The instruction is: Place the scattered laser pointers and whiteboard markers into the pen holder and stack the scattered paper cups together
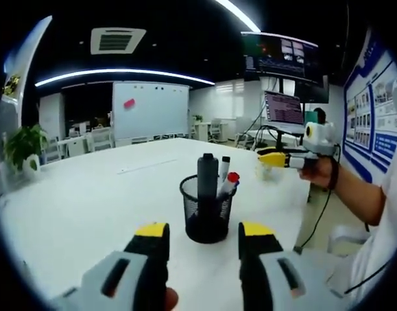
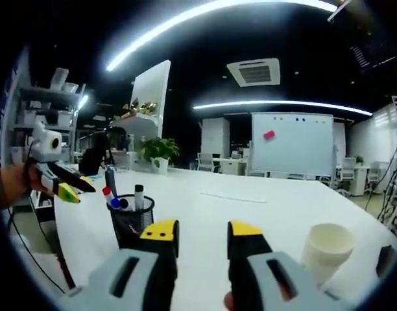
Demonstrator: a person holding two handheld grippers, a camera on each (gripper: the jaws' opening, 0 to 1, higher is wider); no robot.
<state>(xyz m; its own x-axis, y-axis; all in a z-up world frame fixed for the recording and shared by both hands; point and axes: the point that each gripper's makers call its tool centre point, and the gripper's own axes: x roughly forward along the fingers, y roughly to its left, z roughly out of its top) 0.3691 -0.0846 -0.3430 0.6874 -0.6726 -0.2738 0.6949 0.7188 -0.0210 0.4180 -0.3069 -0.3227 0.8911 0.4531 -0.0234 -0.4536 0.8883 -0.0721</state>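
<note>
In the left gripper view, the left gripper [image 1: 204,234] hovers low over a white desk [image 1: 82,201], its two yellow-tipped jaws apart with nothing between them. Just beyond the jaws stands a black mesh pen holder [image 1: 207,217], well in from the desk's edges. It holds a thick grey laser pointer [image 1: 207,172] and two whiteboard markers [image 1: 228,181] (one capped black, one red). Toward the desk's far right edge, a hand carries the right gripper [image 1: 268,157] above the surface; its jaws look nearly together, though I cannot tell for sure.

In the right gripper view, the right gripper [image 2: 203,236] shows its jaws apart and empty. The pen holder [image 2: 131,219] stands left of them, markers upright inside. A paper cup stack [image 2: 325,251] stands upright near the desk's right edge. The left gripper [image 2: 70,186] hangs at the left, held by a hand.
</note>
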